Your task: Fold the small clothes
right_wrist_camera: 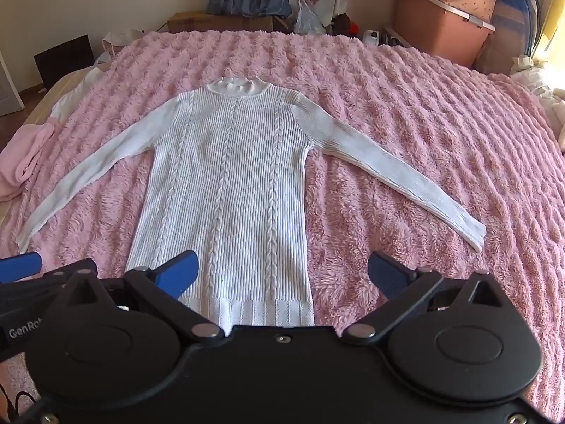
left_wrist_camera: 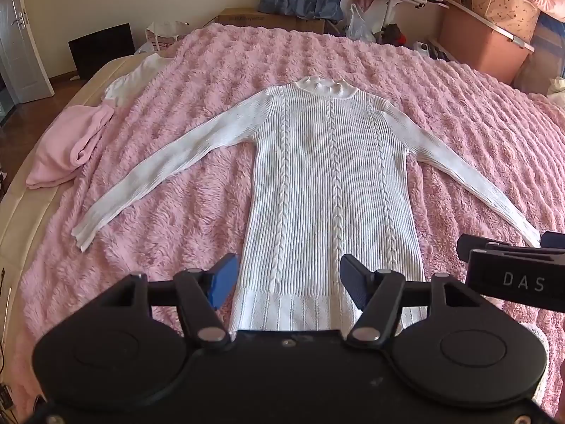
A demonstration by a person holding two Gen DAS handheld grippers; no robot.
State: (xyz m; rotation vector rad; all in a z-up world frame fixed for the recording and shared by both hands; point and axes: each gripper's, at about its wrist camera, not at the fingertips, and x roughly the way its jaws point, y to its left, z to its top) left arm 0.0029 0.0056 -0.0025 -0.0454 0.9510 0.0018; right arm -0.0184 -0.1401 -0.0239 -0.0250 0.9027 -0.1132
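Looking through the left wrist, the left gripper [left_wrist_camera: 287,279] hangs wide apart over the hem of a soft, floppy white sweater [left_wrist_camera: 330,183] spread flat on the pink blanket [left_wrist_camera: 176,219], while the right wrist shows the right gripper [right_wrist_camera: 282,272] equally agape, so I'd probably pinch a sleeve cuff [right_wrist_camera: 475,235] first.

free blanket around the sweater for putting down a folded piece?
Open pink blanket beyond the white sweater collar, and right of its right sleeve. Smaller wedges lie between each sleeve and the body. The left edge is crowded: a pink garment and a white garment.
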